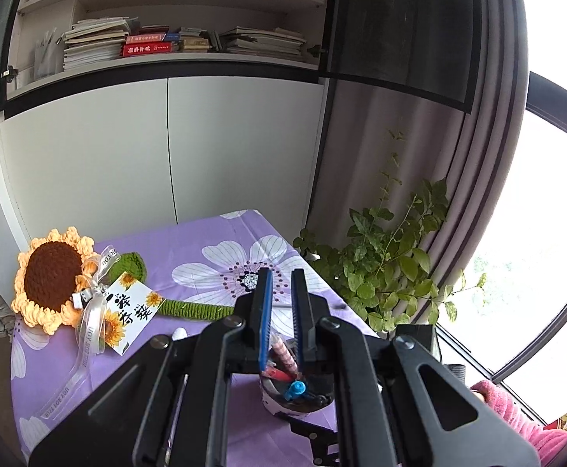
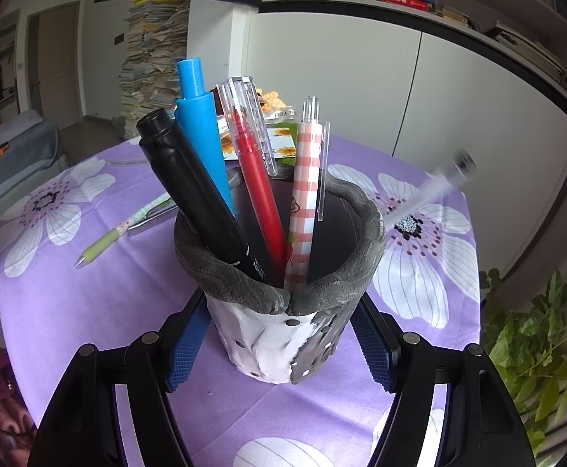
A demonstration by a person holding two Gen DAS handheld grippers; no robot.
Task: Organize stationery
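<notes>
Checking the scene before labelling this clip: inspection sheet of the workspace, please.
Surface: purple flowered tablecloth.
Job's things: pen holder with black marker, blue pen, red pen and checked pen; green pen lying loose; blurred clear pen beyond the rim.
Clutter: crochet sunflower with ribbon and card.
Grippers: right gripper clamps the holder; left gripper nearly closed, hold unclear.
Cables: nothing seen.
Surroundings: bookshelf, cupboard doors, plant, curtain, paper stack, pink sleeve.
</notes>
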